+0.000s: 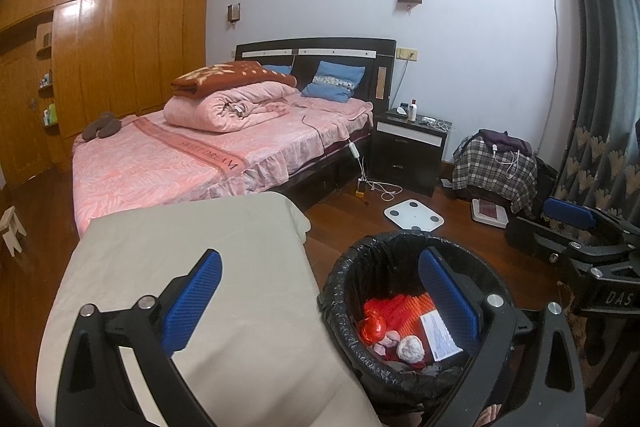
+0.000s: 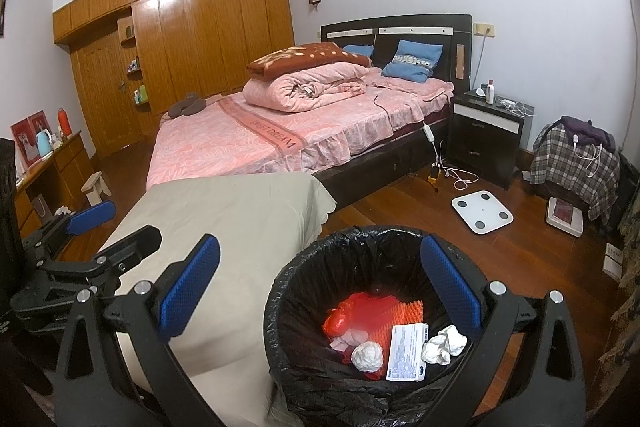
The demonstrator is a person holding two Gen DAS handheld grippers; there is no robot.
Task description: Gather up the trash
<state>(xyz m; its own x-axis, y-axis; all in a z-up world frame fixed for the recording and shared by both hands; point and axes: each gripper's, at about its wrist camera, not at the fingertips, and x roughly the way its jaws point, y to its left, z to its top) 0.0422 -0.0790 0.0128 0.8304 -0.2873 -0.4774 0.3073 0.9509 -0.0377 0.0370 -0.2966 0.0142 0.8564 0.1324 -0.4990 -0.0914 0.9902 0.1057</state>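
Bin (image 2: 304, 379), black liner, on the wood floor just beside a beige-covered surface (image 2: 240, 227). Contents, seen from the right wrist view: crumpled white paper (image 2: 445, 345), a tighter white wad (image 2: 367, 355), a printed white card or box (image 2: 407, 351), red plastic bag (image 2: 340, 319), orange ridged piece (image 2: 404, 309). The crumpled paper lies at the near right edge of the pile.

Progress, as a judgement: several pieces already in the bin, so collection looks well along or near done. The beige surface shows no loose trash. Cannot tell whether any remains elsewhere in the room; nothing obvious on the floor ahead.

Right gripper (image 2: 320, 287): fingers spread wide, nothing between them. Bin sits below and ahead of it, its right pad over the bin's far right rim, left pad over the beige surface.

Left gripper (image 1: 320, 295): also spread wide and empty. Bin below and toward its right finger; beige surface under its left finger.

Beyond both: pink bed (image 1: 180, 163), dark nightstand (image 1: 408, 155), white scale (image 1: 414, 213).
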